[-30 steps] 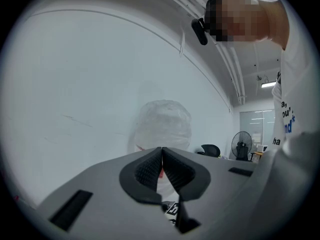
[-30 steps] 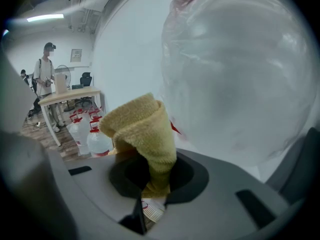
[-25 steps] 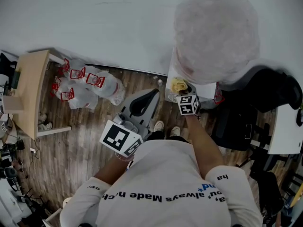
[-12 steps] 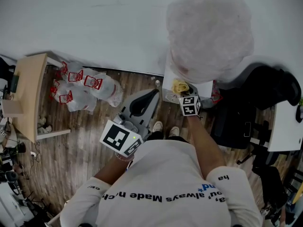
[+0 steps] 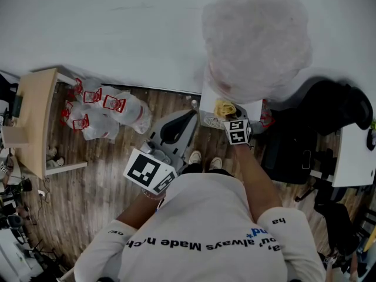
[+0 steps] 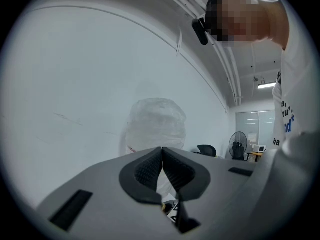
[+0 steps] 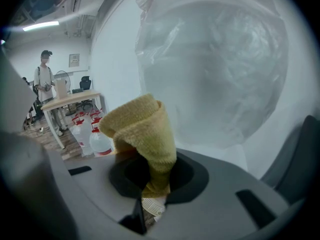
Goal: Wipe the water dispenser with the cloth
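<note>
A white water dispenser stands against the wall, its big bottle wrapped in clear plastic. In the head view my right gripper is shut on a folded yellow cloth, which lies against the top front of the dispenser. The right gripper view shows the cloth sticking up from between the jaws, with the wrapped bottle close behind it. My left gripper hangs lower left, away from the dispenser, jaws shut on nothing. The left gripper view shows the wrapped bottle beyond its touching pads.
Several spare water bottles with red caps lie on the wood floor left of the dispenser. A wooden table stands at far left. A black office chair is right beside the dispenser. A person stands far off by a table.
The right gripper with the cloth has stayed at the dispenser's top front, shifting only slightly. The left gripper has not moved.
</note>
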Demonstrator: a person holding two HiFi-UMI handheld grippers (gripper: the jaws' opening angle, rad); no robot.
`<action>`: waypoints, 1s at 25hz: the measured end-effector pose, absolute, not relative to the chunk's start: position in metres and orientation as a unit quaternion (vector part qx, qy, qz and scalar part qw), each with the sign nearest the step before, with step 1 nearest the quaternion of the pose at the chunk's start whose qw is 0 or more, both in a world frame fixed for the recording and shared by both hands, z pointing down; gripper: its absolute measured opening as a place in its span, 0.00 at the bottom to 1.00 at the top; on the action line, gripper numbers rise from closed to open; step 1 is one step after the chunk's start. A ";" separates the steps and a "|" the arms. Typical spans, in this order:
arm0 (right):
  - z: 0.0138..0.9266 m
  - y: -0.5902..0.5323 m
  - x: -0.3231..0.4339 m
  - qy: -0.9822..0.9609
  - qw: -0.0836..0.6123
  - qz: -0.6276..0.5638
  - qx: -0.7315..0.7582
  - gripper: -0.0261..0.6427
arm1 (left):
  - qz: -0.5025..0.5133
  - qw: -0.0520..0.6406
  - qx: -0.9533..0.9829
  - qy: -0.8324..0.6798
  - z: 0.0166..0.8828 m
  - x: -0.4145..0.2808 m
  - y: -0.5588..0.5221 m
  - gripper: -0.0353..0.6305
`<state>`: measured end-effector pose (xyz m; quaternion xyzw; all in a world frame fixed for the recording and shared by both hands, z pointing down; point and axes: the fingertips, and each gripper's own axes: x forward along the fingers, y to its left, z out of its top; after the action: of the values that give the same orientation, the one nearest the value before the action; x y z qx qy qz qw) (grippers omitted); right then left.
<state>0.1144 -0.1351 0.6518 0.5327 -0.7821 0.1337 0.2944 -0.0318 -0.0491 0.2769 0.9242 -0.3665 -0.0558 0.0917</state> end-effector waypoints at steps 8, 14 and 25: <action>0.643 -0.134 0.127 -0.782 0.286 0.132 0.538 0.14 | -0.057 0.089 0.925 -0.364 0.273 -0.030 -0.051 0.08; 0.644 -0.129 0.145 -0.778 0.285 0.133 0.545 0.14 | -0.057 0.088 0.926 -0.363 0.273 -0.030 -0.051 0.08; 0.647 -0.124 0.174 -0.777 0.280 0.131 0.549 0.14 | -0.057 0.088 0.927 -0.359 0.271 -0.027 -0.052 0.08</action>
<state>0.1740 -0.1238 0.6472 0.5486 -0.7766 0.1315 0.2803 -0.0266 -0.0522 0.2712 0.9273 -0.3593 -0.0573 0.0880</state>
